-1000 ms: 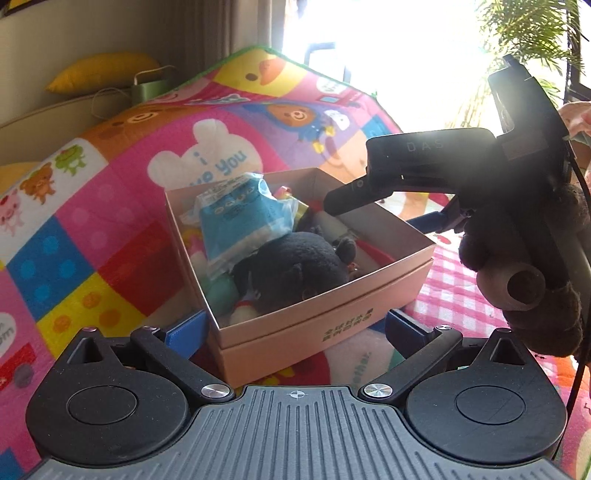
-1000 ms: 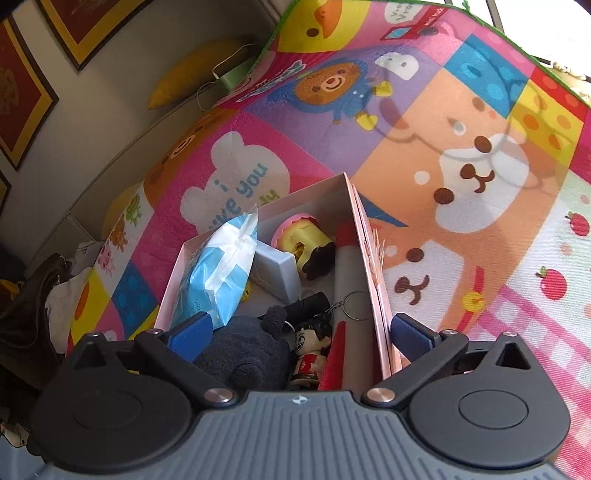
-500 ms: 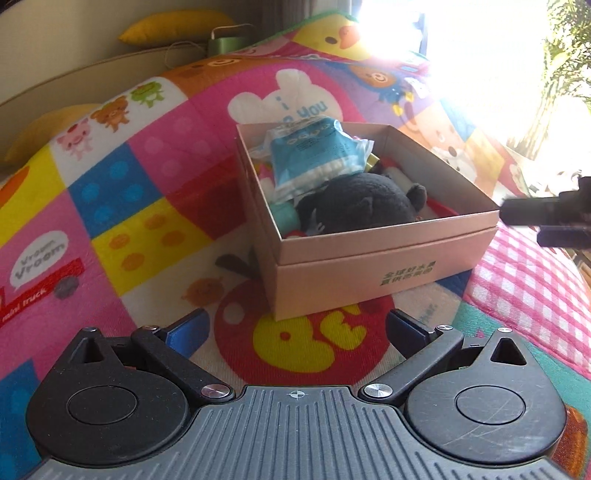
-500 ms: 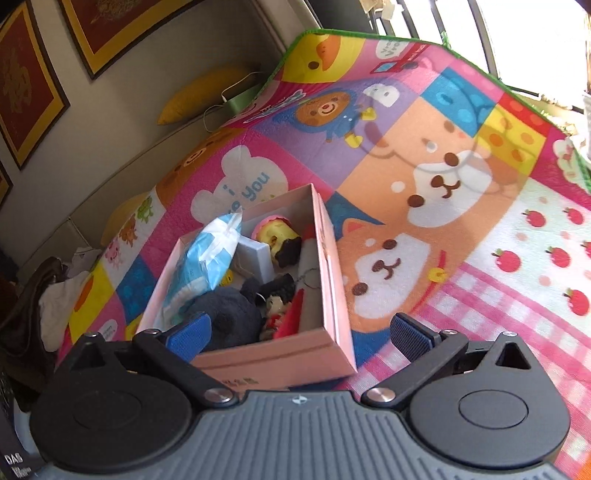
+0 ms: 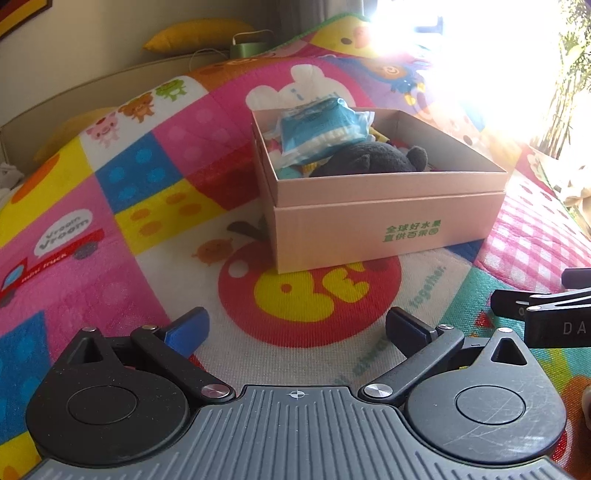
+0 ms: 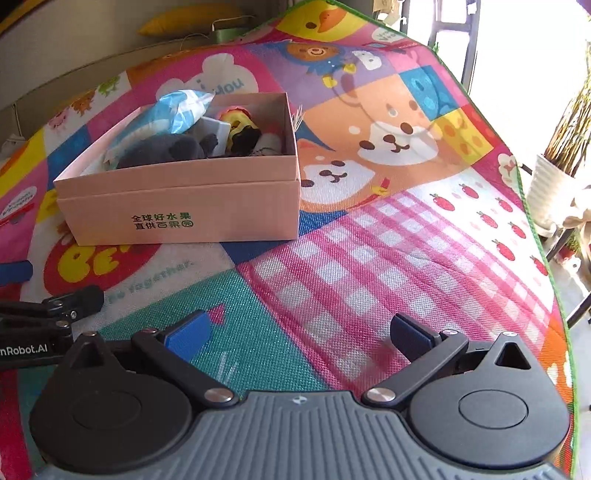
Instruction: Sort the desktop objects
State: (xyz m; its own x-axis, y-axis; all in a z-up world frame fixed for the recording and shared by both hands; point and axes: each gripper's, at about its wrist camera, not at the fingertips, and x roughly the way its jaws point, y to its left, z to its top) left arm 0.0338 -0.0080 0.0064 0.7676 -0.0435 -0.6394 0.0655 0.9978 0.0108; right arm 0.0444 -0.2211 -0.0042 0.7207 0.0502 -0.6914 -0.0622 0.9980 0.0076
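A pink cardboard box (image 5: 388,218) with green print stands on the colourful play mat; it also shows in the right wrist view (image 6: 177,206). Inside lie a blue tissue pack (image 5: 317,129), a dark plush toy (image 5: 369,160), and, in the right wrist view, a yellow toy (image 6: 236,118) and a white block (image 6: 212,129). My left gripper (image 5: 295,328) is open and empty, well back from the box. My right gripper (image 6: 299,332) is open and empty, in front of the box and to its right.
The play mat (image 6: 369,240) covers the surface, with its green edge (image 6: 532,221) at the right. A white plant pot (image 6: 550,192) stands beyond that edge. A yellow cushion (image 5: 199,35) and a green bag (image 5: 251,46) lie by the far wall.
Both grippers have pulled back and away from the box, which now looks smaller and farther. The right gripper, earlier over the box, now sits low beside the left one.
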